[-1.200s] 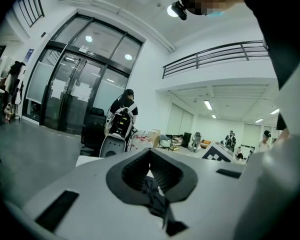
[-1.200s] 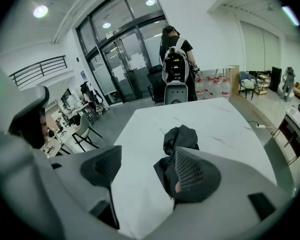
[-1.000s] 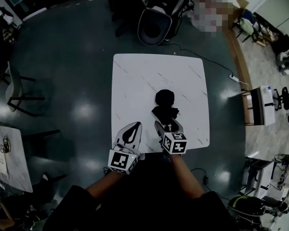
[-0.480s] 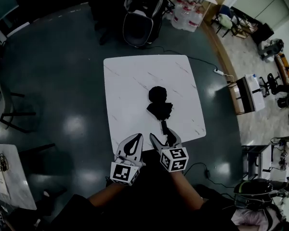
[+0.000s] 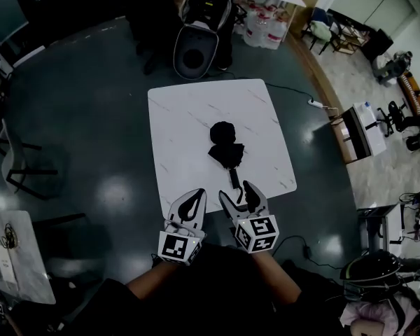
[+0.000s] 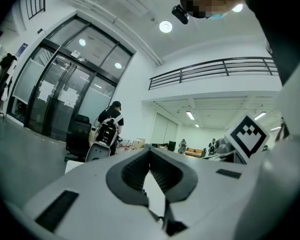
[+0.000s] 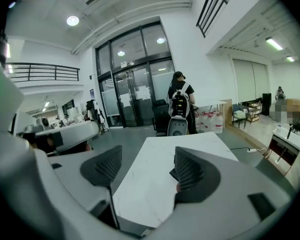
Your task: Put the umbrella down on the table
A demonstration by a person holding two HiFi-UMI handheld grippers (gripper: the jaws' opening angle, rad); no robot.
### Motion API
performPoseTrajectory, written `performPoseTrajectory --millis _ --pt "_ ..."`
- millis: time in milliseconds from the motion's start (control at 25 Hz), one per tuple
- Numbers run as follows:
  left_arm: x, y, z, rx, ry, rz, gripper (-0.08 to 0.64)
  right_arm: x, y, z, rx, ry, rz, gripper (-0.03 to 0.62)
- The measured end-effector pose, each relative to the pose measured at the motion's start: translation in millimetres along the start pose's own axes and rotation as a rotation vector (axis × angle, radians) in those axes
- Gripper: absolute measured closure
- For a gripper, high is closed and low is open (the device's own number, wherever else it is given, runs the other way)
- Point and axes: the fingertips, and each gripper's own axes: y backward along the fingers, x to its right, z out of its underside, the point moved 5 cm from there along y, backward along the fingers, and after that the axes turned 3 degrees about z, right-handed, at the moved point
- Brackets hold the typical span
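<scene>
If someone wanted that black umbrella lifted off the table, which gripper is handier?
Probably the right gripper: its jaws stand apart, just short of the umbrella's near end on the table. The left gripper is shut and farther to the side.

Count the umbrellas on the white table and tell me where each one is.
1. The black umbrella lies folded near the middle of the white table, just beyond the right gripper, whose jaws stand apart and empty. None seems hidden.

A grey office chair (image 5: 194,56) stands near, seemingly, water bottles (image 5: 260,30).
</scene>
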Motion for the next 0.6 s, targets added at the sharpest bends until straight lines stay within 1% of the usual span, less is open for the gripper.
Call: performPoseTrajectory --millis 160,240,320,360,400,480,520,600 --pt "37 12 0 0.021 -0.001 0.007 0.553 2 42 1 0.069 0.013 -0.007 0.247" --pt "61 17 -2 0.051 -0.013 0.023 0.552 4 64 7 0.085 0.004 -0.023 0.25" --pt "87 24 -6 0.079 -0.068 0.035 0.553 5 85 14 0.096 -0.009 -0.042 0.264" --pt "100 28 -6 0.08 -0.098 0.034 0.553 4 95 18 0.101 -0.012 -0.051 0.276" --pt "113 32 -6 0.072 -0.111 0.032 0.552 4 106 21 0.106 -0.011 -0.06 0.287" --pt "135 41 -4 0.07 -0.111 0.02 0.553 3 128 28 0.117 -0.002 -0.074 0.293" --pt "145 47 -1 0.078 -0.111 0.009 0.553 4 140 32 0.124 0.0 -0.081 0.296" --pt "164 61 8 0.052 -0.102 -0.024 0.553 6 163 39 0.139 -0.003 -0.093 0.304"
